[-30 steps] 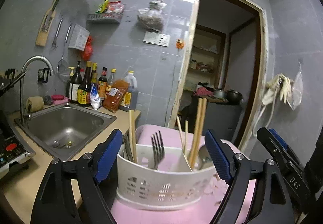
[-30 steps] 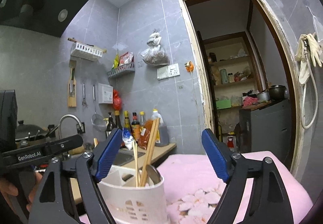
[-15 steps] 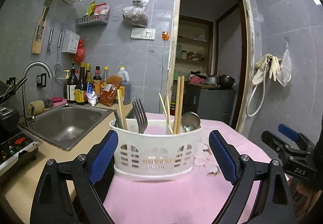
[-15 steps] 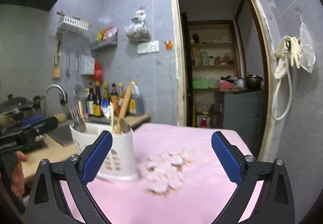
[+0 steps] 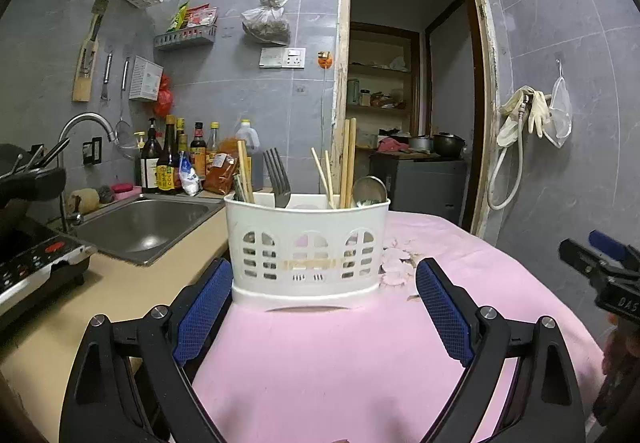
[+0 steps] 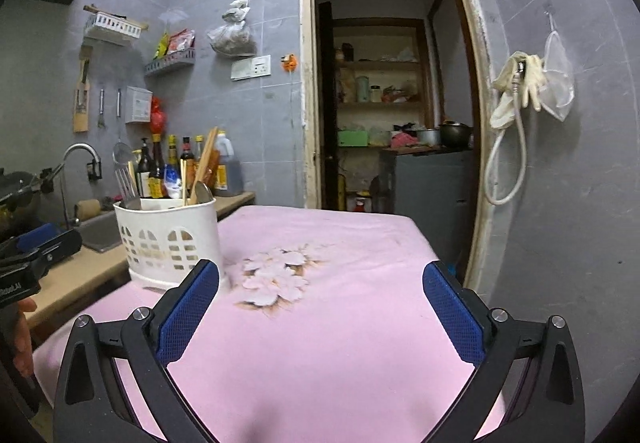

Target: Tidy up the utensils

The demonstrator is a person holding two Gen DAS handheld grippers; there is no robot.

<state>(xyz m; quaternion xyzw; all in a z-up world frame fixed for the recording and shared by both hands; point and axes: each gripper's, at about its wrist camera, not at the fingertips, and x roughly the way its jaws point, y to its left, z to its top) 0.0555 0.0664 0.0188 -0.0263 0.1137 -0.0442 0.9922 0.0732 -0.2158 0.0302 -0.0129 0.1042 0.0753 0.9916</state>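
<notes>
A white slotted utensil caddy (image 5: 306,247) stands upright on the pink tablecloth (image 5: 340,363). It holds forks (image 5: 276,179), wooden chopsticks (image 5: 347,159) and a metal spoon (image 5: 370,189). My left gripper (image 5: 320,295) is open just in front of the caddy's base, its blue pads (image 5: 204,303) apart from the plastic. In the right wrist view the caddy (image 6: 170,243) sits to the left, beyond the left fingertip. My right gripper (image 6: 320,291) is open over bare cloth with nothing between its fingers. Each gripper shows at the edge of the other's view.
A steel sink (image 5: 140,219) with a tap, sauce bottles (image 5: 176,159) and an induction cooker (image 5: 28,263) line the counter on the left. A doorway (image 6: 388,103) opens behind the table. A hose and gloves (image 6: 516,83) hang on the right wall.
Both grippers have drawn back from the caddy and their jaws have widened. The caddy no longer sits between the left fingers. The right gripper has swung right, leaving the caddy at its left.
</notes>
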